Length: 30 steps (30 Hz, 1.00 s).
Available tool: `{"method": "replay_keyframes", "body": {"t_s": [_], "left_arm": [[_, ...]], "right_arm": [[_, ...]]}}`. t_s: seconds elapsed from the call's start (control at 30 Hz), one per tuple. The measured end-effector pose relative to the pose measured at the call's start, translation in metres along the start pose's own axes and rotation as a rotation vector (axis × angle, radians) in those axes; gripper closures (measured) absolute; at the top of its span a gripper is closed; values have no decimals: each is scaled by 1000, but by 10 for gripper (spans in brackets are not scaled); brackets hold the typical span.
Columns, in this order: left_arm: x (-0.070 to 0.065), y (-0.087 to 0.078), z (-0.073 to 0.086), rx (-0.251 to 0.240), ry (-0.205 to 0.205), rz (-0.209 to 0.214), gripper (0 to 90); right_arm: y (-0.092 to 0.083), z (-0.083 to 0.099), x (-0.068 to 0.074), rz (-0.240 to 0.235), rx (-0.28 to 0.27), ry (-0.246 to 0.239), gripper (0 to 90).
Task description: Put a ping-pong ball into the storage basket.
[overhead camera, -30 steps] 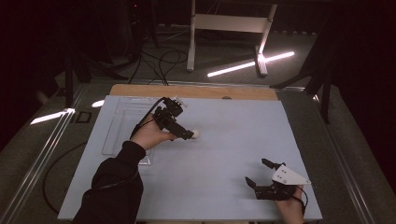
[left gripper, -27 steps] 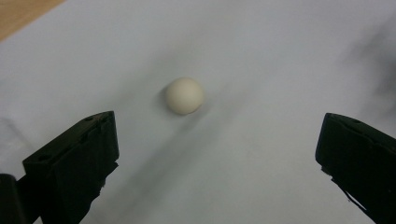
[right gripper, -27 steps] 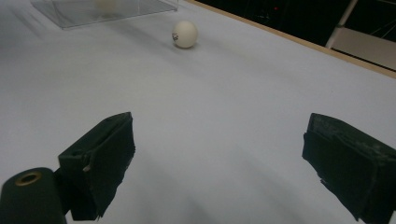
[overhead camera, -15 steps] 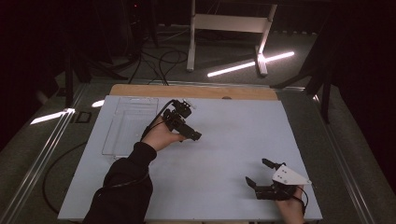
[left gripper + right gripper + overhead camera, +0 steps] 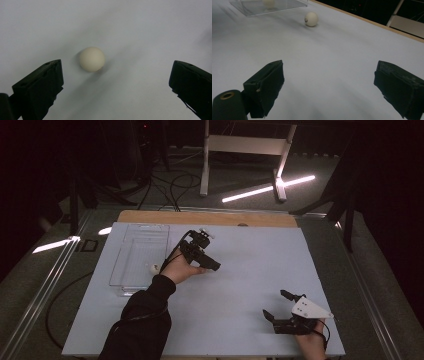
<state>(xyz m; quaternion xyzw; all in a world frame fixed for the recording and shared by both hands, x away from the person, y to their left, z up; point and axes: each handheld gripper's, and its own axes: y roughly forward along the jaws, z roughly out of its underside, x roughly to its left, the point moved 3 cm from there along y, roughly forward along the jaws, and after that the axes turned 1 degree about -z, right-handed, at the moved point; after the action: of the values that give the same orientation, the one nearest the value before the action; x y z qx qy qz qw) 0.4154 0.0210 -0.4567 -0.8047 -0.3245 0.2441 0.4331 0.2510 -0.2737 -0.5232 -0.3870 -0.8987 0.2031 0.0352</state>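
White ball [image 5: 92, 59] sits loose on the counter [image 5: 250, 270] between the wide-open jaws of the left claw [image 5: 116, 82]. Right claw [image 5: 280, 310] idles released. Risk: an off-centre squeeze nudges the ball, rolling it away.

The high view looks forward and down over the whole table [image 5: 240, 320] from well above. The left gripper view stares straight down, close over a ball [image 5: 92, 59]. The right gripper view skims low across the same table toward the tray [image 5: 274, 5].
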Motion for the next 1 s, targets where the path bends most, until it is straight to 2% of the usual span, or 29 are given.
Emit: {"method": "replay_keyframes", "body": {"t_s": [0.23,0.4,0.5,0.6,0.67,0.7,1.0], "left_arm": [[-4,12,0,-17,-20,0,6],[-6,21,0,-30,-38,-30,7],[-6,26,1,-32,-51,-32,7],[-6,32,1,-41,-71,-34,11],[-6,34,1,-47,-80,-55,16],[-6,35,1,-49,-83,-43,21],[0,49,5,-45,-129,-69,34]], "right_arm": [[0,0,0,0,0,1,94],[0,0,0,0,1,1,94],[0,0,0,2,0,2,94],[0,0,0,4,1,4,94],[0,0,0,5,2,4,94],[0,0,0,5,1,4,94],[0,0,0,4,2,7,93]]}}
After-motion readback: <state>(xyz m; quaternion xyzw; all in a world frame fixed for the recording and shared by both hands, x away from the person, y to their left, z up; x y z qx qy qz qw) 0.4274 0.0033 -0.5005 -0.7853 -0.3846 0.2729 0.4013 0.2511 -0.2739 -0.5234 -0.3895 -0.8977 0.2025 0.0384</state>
